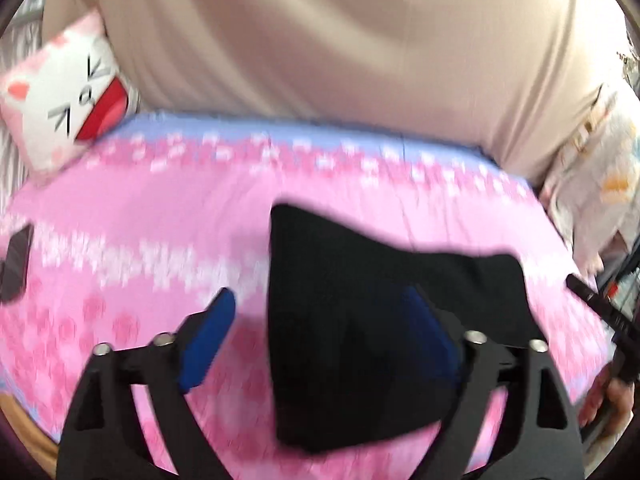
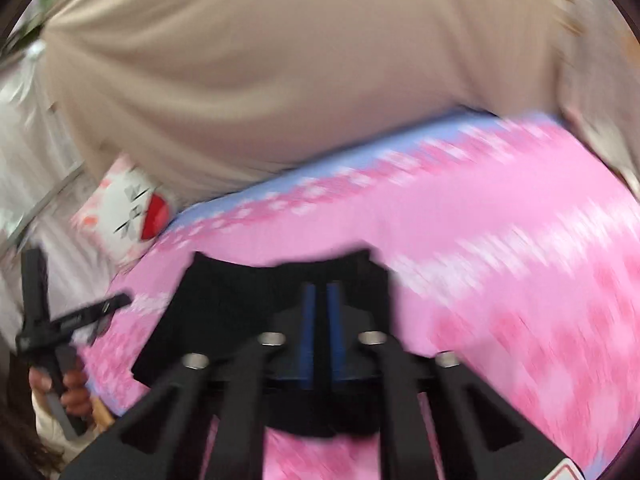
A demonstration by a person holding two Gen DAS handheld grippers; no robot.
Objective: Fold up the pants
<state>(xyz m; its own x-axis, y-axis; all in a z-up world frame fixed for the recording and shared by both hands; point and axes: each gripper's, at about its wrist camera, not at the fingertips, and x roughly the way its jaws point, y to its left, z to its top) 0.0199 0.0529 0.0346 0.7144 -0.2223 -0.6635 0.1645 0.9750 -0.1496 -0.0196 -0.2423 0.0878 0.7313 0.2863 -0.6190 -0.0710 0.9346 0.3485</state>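
The black pants point(image 1: 360, 320) are seen lying folded into a compact dark bundle on the pink flowered bedspread point(image 1: 140, 220), near its front edge. Blur hides waistband and leg ends, so neither long axis nor heading can be told. The left gripper point(image 1: 320, 344) is spread wide, one blue pad point(image 1: 208, 344) over bare spread, the other over black cloth; nothing is pinched. The right gripper point(image 2: 320, 328) is closed, its pads nearly together above the pants point(image 2: 248, 304); whether cloth is caught cannot be told. A cat-face pillow point(image 1: 68, 104) is propped beside the beige curtain point(image 1: 340, 40).
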